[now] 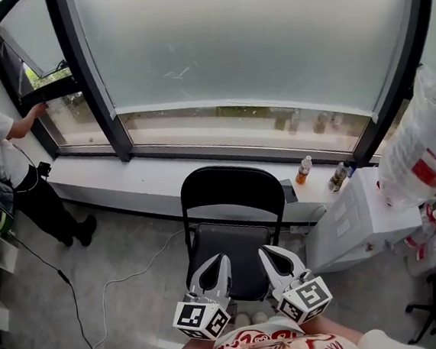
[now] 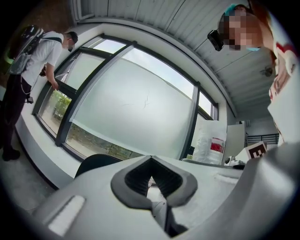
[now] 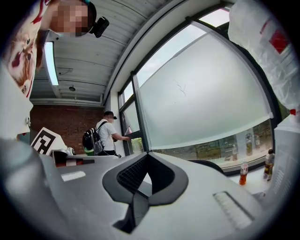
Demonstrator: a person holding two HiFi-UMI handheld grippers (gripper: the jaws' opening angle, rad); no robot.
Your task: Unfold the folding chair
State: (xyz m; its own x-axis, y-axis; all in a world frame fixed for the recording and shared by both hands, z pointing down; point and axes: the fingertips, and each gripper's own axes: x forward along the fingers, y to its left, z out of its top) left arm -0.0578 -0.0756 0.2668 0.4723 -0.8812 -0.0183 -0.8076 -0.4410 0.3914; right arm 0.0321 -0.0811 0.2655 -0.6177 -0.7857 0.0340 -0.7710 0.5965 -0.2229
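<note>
A black folding chair (image 1: 231, 195) stands unfolded on the floor, its seat (image 1: 229, 249) down and its backrest toward the window sill. Both grippers hang side by side above the seat's near edge, close to my chest, touching nothing. My left gripper (image 1: 217, 263) is shut with nothing between its jaws, and in the left gripper view its jaws (image 2: 151, 180) meet over the chair's back (image 2: 96, 164). My right gripper (image 1: 273, 255) is also shut and empty, and the right gripper view shows its jaws (image 3: 143, 180) closed with the chair's top (image 3: 211, 165) just behind.
A person (image 1: 1, 152) stands at the left by an open window. A white cable (image 1: 128, 278) trails over the floor. Two bottles (image 1: 303, 169) stand on the sill (image 1: 127, 182). A white unit (image 1: 360, 217) and a plastic bag (image 1: 422, 142) crowd the chair's right.
</note>
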